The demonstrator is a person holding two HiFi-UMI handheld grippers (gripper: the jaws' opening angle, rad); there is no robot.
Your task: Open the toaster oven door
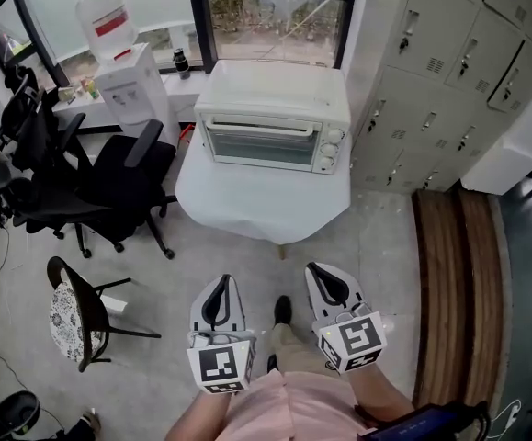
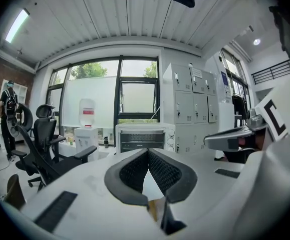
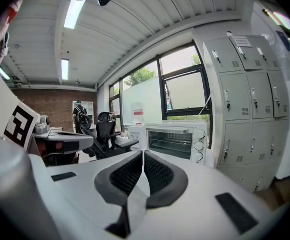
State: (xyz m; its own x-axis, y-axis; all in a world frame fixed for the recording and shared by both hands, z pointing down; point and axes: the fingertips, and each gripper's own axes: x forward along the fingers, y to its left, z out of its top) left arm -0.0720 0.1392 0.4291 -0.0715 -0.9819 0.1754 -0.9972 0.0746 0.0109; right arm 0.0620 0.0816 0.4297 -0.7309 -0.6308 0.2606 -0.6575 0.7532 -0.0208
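A white toaster oven stands on a small table with a white cloth, its glass door closed, the handle along the top, three knobs at the right. It also shows straight ahead in the left gripper view as the toaster oven and in the right gripper view as the toaster oven. My left gripper and right gripper are held low near my body, well short of the table. Both are shut with nothing between the pads.
Black office chairs stand left of the table, with a water dispenser behind them. Grey lockers fill the right wall. A wooden strip runs along the floor at right. A small chair sits at lower left.
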